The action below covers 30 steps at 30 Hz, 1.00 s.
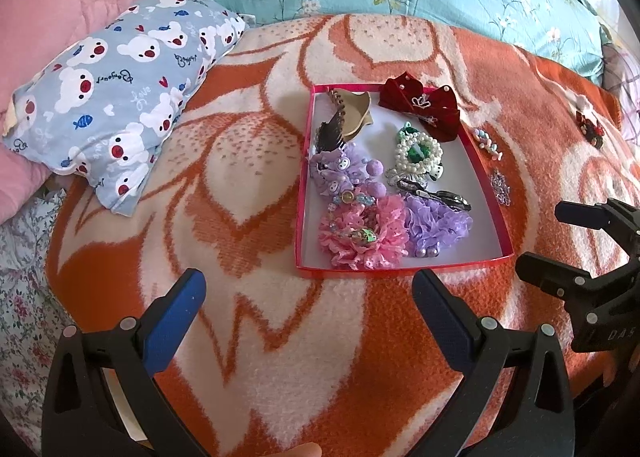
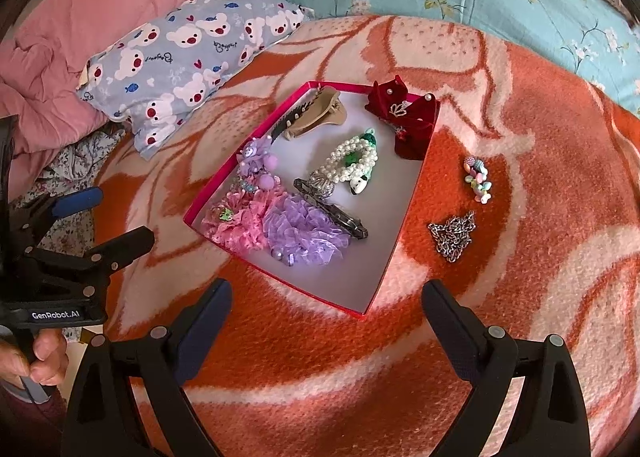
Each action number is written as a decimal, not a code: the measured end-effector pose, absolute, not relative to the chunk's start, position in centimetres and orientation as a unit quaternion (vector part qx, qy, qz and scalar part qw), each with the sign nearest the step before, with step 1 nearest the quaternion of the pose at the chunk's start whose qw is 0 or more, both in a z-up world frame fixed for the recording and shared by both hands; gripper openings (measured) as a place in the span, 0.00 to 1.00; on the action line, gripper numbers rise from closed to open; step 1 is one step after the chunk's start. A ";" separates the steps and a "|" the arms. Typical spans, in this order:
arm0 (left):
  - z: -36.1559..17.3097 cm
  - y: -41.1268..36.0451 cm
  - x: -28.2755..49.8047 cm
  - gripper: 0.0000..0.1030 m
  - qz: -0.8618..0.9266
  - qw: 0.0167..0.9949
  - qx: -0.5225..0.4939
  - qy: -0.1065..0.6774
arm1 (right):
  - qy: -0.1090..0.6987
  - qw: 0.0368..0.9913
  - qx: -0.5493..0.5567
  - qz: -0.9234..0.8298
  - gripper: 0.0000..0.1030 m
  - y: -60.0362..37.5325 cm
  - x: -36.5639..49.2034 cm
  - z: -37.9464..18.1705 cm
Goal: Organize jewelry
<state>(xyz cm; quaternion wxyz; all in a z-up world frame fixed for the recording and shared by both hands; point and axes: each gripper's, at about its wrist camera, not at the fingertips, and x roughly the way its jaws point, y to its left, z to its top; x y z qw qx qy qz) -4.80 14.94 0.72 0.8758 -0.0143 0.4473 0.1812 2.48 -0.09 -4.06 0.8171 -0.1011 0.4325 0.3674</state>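
**Both grippers empty, loose pieces still outside the tray**

Right gripper (image 2: 326,321): jaws spread wide, holding nothing, hovering over the orange blanket (image 2: 540,137) just short of the red tray's (image 2: 404,235) near corner. Left gripper (image 1: 308,309): also spread, empty, near the tray's front edge.

Still on the blanket, right of the tray: silver chain (image 2: 454,235), nearest the right gripper, and pastel bead bracelet (image 2: 478,179) beyond it. A dark red clip (image 1: 590,129) lies farther out.

Handling, my read: chain is light, limp, slippery, and sunk into plush. Pinch the bunched middle, not a single strand, or it'll slide out. Beads are stiffer; grip across the cluster.
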 end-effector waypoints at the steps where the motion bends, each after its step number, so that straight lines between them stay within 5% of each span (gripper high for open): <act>1: 0.8 15.0 -4.9 1.00 0.181 0.876 -0.013 0.447 | 0.432 0.817 -0.102 0.368 0.94 0.0 2.5 -4.1; 30: 0.6 14.4 -5.0 1.00 0.187 0.878 -0.011 0.441 | 0.426 0.821 -0.101 0.366 0.94 -0.6 2.1 -3.5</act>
